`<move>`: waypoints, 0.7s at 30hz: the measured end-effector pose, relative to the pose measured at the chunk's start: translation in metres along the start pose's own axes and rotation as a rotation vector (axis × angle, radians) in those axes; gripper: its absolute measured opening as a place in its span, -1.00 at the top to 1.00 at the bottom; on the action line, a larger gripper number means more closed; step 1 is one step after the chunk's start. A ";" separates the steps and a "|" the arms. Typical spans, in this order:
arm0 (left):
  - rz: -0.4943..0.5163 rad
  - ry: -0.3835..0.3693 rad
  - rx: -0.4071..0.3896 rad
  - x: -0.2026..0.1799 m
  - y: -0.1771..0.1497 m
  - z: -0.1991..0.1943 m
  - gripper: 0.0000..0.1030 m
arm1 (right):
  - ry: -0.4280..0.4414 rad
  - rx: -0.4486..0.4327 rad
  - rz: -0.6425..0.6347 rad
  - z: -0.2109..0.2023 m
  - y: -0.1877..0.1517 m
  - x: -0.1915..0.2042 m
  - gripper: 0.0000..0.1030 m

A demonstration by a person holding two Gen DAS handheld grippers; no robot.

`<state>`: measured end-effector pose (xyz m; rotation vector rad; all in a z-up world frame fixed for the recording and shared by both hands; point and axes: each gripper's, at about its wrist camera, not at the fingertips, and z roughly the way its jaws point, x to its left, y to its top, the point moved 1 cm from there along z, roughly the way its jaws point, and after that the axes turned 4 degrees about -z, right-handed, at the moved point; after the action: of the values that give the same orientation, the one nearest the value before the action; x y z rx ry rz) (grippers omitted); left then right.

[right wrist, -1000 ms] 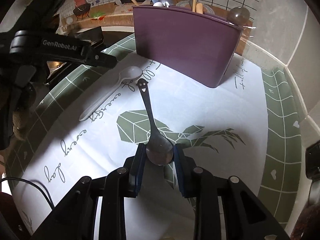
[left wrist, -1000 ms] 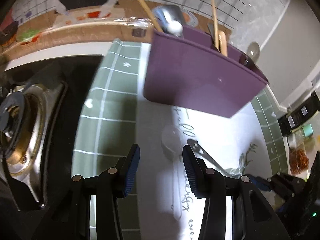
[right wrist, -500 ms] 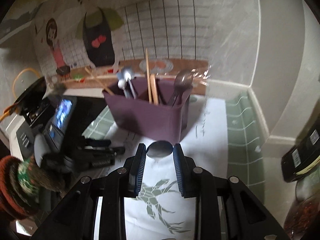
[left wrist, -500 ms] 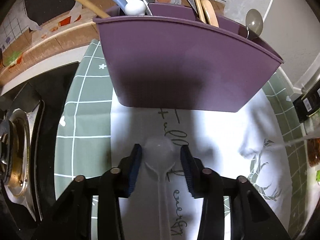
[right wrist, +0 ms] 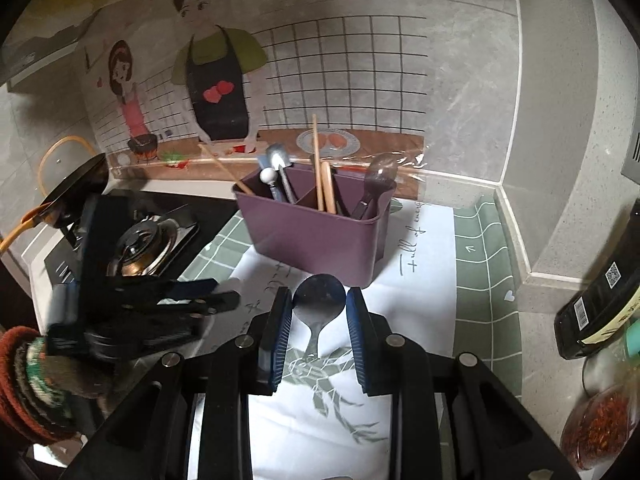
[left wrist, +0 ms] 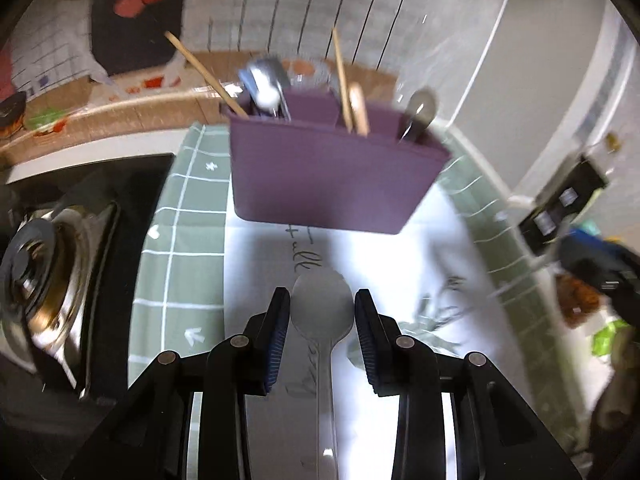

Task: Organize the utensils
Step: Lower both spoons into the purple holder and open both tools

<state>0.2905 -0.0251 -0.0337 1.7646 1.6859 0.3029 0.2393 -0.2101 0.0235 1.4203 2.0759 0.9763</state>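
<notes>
Facing purple caddy (right wrist: 316, 236) ahead: metal spoon (right wrist: 319, 294) pinched by right jaws, translucent spoon (left wrist: 322, 300) by left jaws, handles trailing back.

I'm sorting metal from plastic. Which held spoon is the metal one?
The dark shiny metal spoon in the right gripper; the left gripper grips a translucent white plastic spoon.

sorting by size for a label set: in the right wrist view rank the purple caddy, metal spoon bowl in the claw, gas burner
1. Purple plastic utensil caddy
2. Silver gas burner
3. Metal spoon bowl, though nearness to the camera enlarges it
</notes>
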 end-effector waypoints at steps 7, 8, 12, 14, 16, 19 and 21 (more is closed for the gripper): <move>-0.028 -0.041 -0.100 -0.005 -0.021 -0.065 0.34 | 0.021 -0.007 -0.033 -0.019 -0.007 0.016 0.50; -0.031 -0.049 -0.111 -0.003 -0.019 -0.071 0.34 | 0.025 -0.011 -0.034 -0.023 -0.007 0.017 0.50; -0.035 -0.078 -0.178 -0.008 -0.008 -0.098 0.33 | 0.035 -0.032 -0.020 -0.036 -0.001 0.017 0.50; -0.035 -0.108 -0.235 -0.014 0.009 -0.116 0.34 | 0.033 -0.071 -0.016 -0.049 0.009 0.016 0.50; -0.032 -0.144 -0.315 -0.023 0.034 -0.137 0.33 | 0.020 -0.128 -0.029 -0.066 0.027 0.016 0.51; -0.016 -0.154 -0.519 -0.041 0.079 -0.168 0.33 | 0.004 -0.201 -0.043 -0.091 0.062 0.015 0.51; -0.011 -0.145 -0.653 -0.050 0.102 -0.180 0.33 | -0.026 -0.253 -0.048 -0.105 0.095 0.012 0.50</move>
<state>0.2590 -0.0121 0.1767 1.2542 1.2927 0.6240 0.2206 -0.2102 0.1641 1.2414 1.8818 1.1485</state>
